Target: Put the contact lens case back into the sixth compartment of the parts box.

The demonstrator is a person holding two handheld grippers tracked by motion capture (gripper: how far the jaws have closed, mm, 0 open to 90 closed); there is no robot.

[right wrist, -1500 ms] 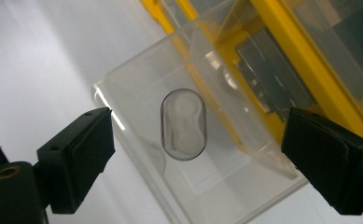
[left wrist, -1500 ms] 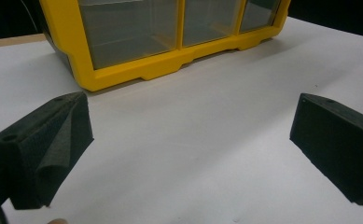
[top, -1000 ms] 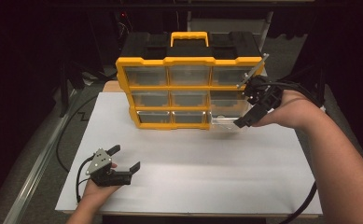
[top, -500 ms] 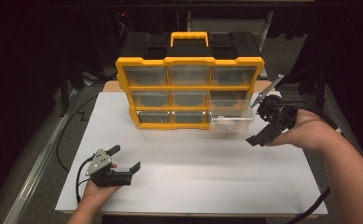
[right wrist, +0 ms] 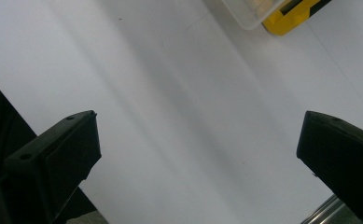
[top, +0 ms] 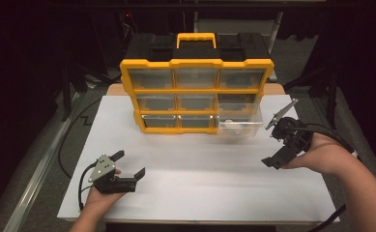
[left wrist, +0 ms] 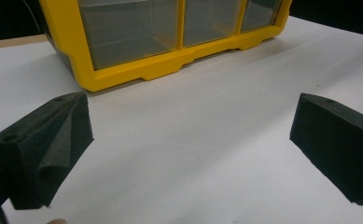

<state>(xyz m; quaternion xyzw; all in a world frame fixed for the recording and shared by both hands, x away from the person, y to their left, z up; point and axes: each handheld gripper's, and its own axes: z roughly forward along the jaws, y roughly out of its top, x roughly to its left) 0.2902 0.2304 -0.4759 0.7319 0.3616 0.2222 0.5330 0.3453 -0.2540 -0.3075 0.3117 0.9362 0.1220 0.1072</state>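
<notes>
The right tool (top: 280,145) has drawn back from the pulled-out clear drawer (top: 238,126).

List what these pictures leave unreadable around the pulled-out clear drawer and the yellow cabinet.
- Clear plastic drawer, high view: a pale item inside, too small to identify.
- Same drawer, right gripper view: cut off by the top edge.
- Yellow nine-drawer plastic cabinet, left gripper view: upper rows cut off by the top edge.
- Its closed drawers: contents blurred behind hazy fronts.
</notes>
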